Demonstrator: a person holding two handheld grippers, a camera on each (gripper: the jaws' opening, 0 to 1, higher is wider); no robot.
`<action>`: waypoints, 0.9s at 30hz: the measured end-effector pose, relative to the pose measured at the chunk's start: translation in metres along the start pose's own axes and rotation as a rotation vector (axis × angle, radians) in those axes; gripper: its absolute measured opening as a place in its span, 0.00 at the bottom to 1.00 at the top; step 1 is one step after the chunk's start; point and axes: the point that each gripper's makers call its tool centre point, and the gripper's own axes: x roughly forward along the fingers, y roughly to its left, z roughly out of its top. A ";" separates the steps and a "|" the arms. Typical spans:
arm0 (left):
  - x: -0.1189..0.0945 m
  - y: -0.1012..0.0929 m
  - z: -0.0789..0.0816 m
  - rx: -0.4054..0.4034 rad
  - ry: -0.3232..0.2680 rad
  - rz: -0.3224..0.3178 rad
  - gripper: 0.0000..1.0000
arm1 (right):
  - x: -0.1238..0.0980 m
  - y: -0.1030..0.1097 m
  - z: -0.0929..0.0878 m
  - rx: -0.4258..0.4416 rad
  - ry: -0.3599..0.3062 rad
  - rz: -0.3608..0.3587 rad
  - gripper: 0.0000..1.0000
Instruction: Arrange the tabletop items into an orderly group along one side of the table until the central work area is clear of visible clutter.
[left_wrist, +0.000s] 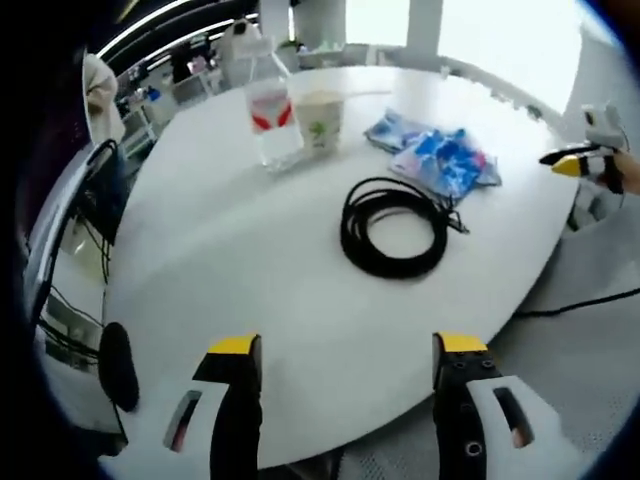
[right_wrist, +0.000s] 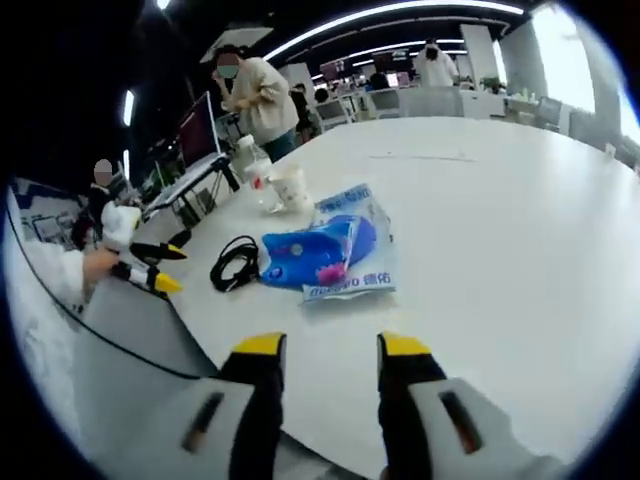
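Both grippers hang back off the near edge of the round white desk (left_wrist: 250, 260), probably so the person can look over the clutter before choosing a first item. The left gripper (left_wrist: 347, 350) has its jaws spread wide and holds nothing; the right gripper (right_wrist: 325, 350) has its jaws parted by a narrower gap, also holding nothing.

In the left gripper view the coiled black cable (left_wrist: 393, 227) lies near the centre of the desk, at about 12 o'clock from the jaws. The blue snack packets (left_wrist: 438, 155) lie overlapped beyond it at about 1 o'clock. The clear water bottle (left_wrist: 270, 120) and the paper cup (left_wrist: 319, 120) stand upright just beside each other at about 11 o'clock, farther toward the far edge. Judging from that spread, nothing has yet been gathered to one side, and the cable sits squarely in the central work area.

The desk top is smooth, glossy and bright under the window light. Around it is an open office with strip ceiling lights, monitors and other desks. A person (right_wrist: 262, 95) stands beyond the bottle in the right gripper view.
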 end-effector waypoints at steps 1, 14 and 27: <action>0.000 -0.002 0.002 0.003 -0.010 -0.009 0.65 | -0.001 -0.001 0.001 -0.004 0.000 -0.002 0.34; -0.001 -0.005 0.008 0.007 -0.041 -0.030 0.64 | 0.006 -0.003 -0.008 0.064 0.004 -0.013 0.33; -0.008 0.001 0.031 -0.113 -0.130 -0.037 0.63 | 0.003 -0.009 0.009 0.092 -0.032 -0.069 0.32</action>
